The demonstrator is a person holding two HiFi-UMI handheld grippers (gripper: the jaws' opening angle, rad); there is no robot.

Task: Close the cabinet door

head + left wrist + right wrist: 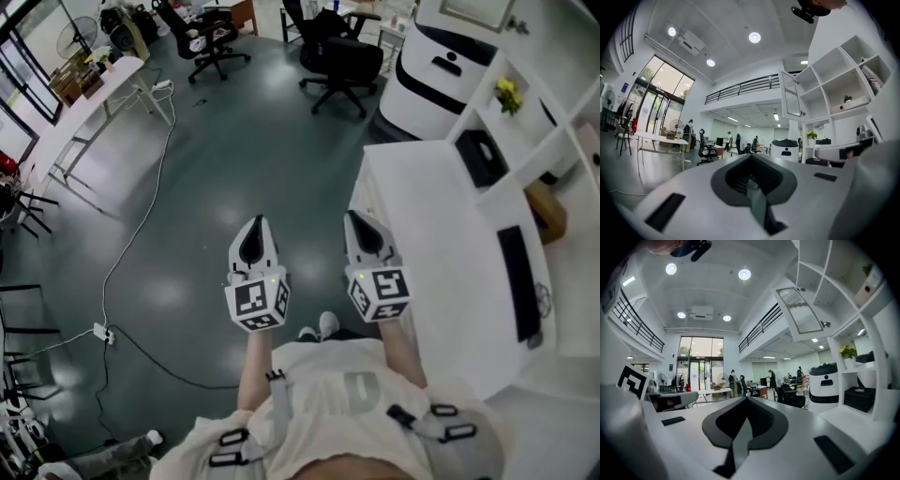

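Your left gripper and right gripper are smooth white plastic shells with tapered noses and a dark moulded recess round the jaws. They're side by side over the glossy dark teal floor.

The glass-paned white-framed cabinet door hangs open, swung out from the white open-shelf unit. It's high on your right, well apart from both grippers.

Clearance: the left edge of the flat white counter runs just beside the right gripper. There's open floor ahead and to your left. A thin white cable trails across the floor on the left, and the black swivel chairs are far ahead.

Both sets of jaws are pressed together, with nothing pinched and nothing touched.
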